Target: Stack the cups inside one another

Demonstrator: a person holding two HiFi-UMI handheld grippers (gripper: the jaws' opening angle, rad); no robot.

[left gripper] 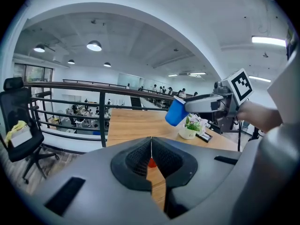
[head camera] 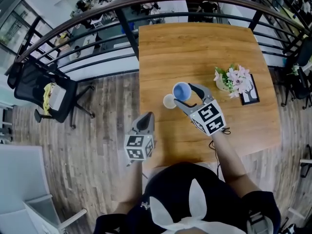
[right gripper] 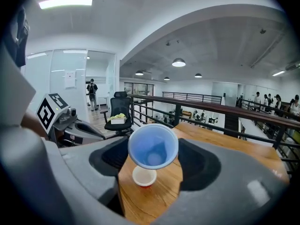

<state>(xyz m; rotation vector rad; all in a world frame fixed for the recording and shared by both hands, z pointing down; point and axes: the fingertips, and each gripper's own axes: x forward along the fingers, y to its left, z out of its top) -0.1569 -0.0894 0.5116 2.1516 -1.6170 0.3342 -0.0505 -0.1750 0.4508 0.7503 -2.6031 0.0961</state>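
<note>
My right gripper [head camera: 188, 95] is shut on a blue cup [head camera: 181, 91], holding it in the air over the wooden table [head camera: 195, 43]. In the right gripper view the blue cup [right gripper: 153, 146] is tilted, its mouth facing the camera, between the jaws of that gripper [right gripper: 153, 154]. Just below and beyond it a red cup with a white inside [right gripper: 144, 176] stands on the table, also seen in the head view as the red cup [head camera: 169, 101] left of the blue one. My left gripper [head camera: 146, 122] hovers at the table's front left edge with its jaws shut [left gripper: 151, 146] and empty.
A small pot of pink flowers [head camera: 233, 79] and a black framed card [head camera: 249, 94] stand on the table's right side. A metal railing [head camera: 97, 18] runs behind the table's far edge. A black office chair [head camera: 46, 94] stands on the wood floor at the left.
</note>
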